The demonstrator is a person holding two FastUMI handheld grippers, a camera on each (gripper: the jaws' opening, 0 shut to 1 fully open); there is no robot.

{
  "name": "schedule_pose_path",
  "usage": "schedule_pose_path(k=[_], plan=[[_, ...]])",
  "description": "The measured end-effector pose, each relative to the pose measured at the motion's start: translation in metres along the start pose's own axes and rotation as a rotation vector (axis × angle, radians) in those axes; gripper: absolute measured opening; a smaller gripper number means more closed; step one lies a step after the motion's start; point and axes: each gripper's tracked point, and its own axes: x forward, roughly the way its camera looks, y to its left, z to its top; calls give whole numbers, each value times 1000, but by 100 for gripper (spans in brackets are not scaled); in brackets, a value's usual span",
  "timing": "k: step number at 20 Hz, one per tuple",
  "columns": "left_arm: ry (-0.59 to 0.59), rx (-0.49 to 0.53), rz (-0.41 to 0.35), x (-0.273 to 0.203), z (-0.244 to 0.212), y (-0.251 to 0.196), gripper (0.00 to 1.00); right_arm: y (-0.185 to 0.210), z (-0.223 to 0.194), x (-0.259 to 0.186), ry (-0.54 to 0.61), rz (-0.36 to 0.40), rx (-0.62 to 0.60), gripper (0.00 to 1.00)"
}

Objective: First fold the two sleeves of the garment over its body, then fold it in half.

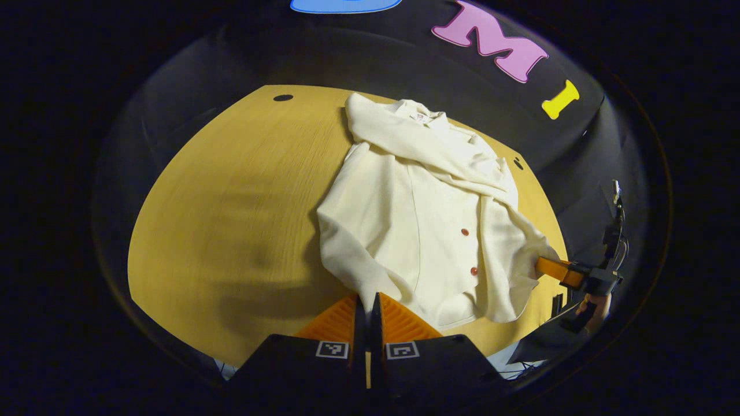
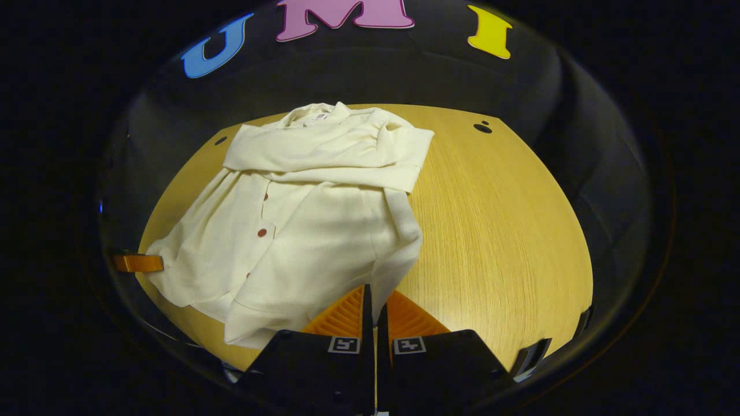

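A cream garment (image 1: 416,208) with red buttons lies on a round wooden table (image 1: 231,190), collar at the far side. Both sleeves are laid across its body. In the left gripper view my left gripper (image 1: 366,300) is shut on the garment's near hem edge. The cloth runs down between its fingers. My right gripper (image 1: 549,267) shows at the right, its tip against the opposite hem edge. In the right gripper view the right gripper (image 2: 374,297) is shut on the garment (image 2: 306,231) at a near lower corner. The left gripper (image 2: 139,263) pokes in at the cloth's left edge.
Bare table (image 2: 497,219) stretches to the right of the garment in the right gripper view. Small dark holes (image 2: 482,127) (image 1: 282,97) mark the table's far rim. A hand (image 1: 598,306) holds the right gripper past the table edge. Black cloth wall stands behind.
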Motion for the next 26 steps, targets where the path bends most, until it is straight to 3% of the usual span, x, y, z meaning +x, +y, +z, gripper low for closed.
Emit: schedule_pose_path(k=[6,13,20,26], plan=[[-122,111,-49,3,101,-23,10,15,101,-9,-134,60,57,6],[-295,209,-71,17,226,-48,9,12,214,10,-277,70,119,6],[-420,180,-58,74,327,-31,10,0,293,75,-335,19,223,6],[-480,181,-10,173,372,16,14,-14,336,159,-358,-43,194,11]])
